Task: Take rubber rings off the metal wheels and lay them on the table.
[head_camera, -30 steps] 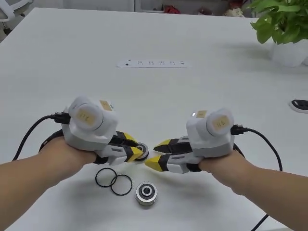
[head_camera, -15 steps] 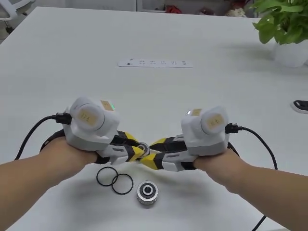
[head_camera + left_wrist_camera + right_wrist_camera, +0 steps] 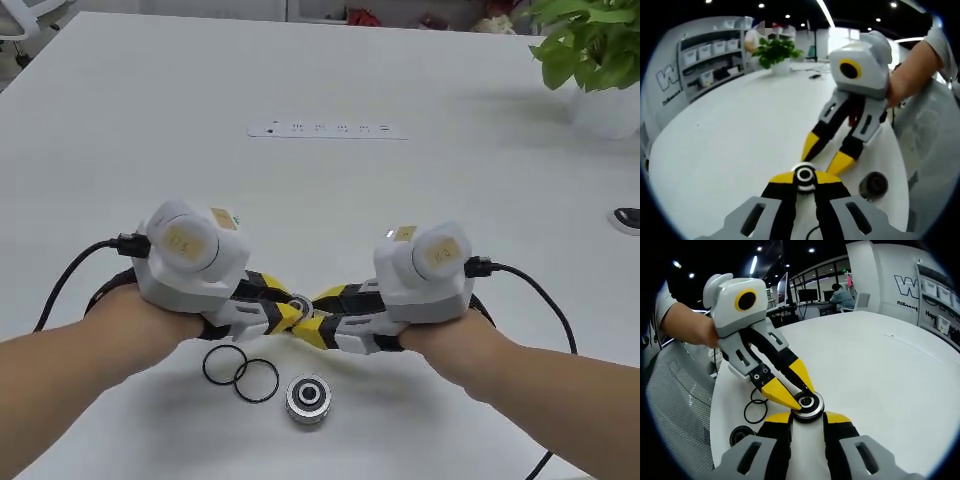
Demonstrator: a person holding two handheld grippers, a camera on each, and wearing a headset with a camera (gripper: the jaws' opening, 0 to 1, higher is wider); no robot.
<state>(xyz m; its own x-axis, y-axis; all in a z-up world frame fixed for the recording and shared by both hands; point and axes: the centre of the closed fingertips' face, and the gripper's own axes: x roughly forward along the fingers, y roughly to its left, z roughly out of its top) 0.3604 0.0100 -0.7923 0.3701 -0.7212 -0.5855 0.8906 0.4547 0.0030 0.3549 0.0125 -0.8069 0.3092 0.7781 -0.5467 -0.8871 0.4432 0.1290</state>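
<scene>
Change: the right hand-held gripper (image 3: 826,154) had closed in from well apart; its spread yellow tips now flanked the small silver metal wheel (image 3: 807,404).
Left hand-held gripper (image 3: 290,312): pinched that wheel just above the white table (image 3: 420,190).
Meaning: the ring pull looked ready to begin, with two black rubber rings (image 3: 240,372) already lying on the table.

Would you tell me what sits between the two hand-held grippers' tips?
A small metal wheel, clamped by the left hand-held gripper, the right hand-held gripper open at it; both gripper views show it.

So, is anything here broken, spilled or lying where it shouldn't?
Nothing stands out. Two rubber rings lie flat on the white table, overlapping slightly, with one metal wheel lying beside them. The left gripper pinches another wheel, and the right gripper has its tips right at it. No damage shows.
</scene>
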